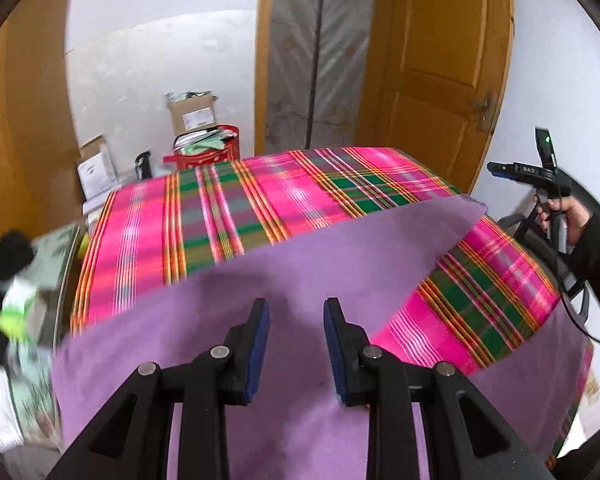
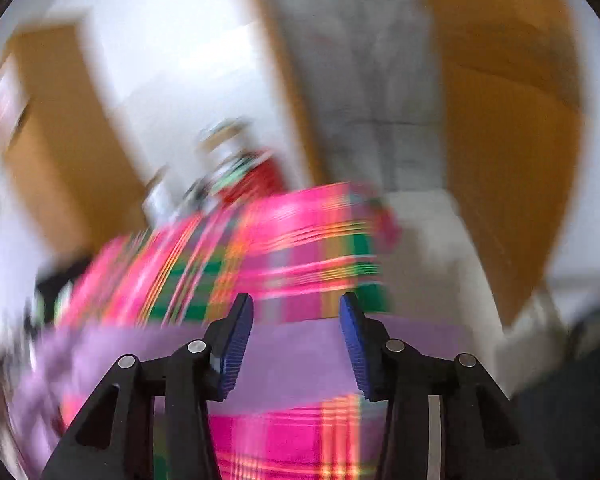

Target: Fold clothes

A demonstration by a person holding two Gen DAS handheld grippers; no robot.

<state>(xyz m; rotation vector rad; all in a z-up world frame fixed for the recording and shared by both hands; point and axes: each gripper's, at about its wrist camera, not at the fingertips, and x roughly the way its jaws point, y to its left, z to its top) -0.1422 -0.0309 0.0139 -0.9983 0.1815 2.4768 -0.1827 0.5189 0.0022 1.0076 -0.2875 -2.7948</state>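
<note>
Your left gripper [image 1: 297, 344] and right gripper [image 2: 296, 344] both hover with fingers spread and pinching nothing above the lilac cloth [image 1: 300, 264], which lies partly folded across the pink plaid-covered surface [image 1: 228, 208], its far corner raised.

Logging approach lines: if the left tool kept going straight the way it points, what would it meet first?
Probably the flat purple cloth lying on the pink-and-green plaid cover. The open left tool points at it with nothing between, though depth is unclear.
</note>
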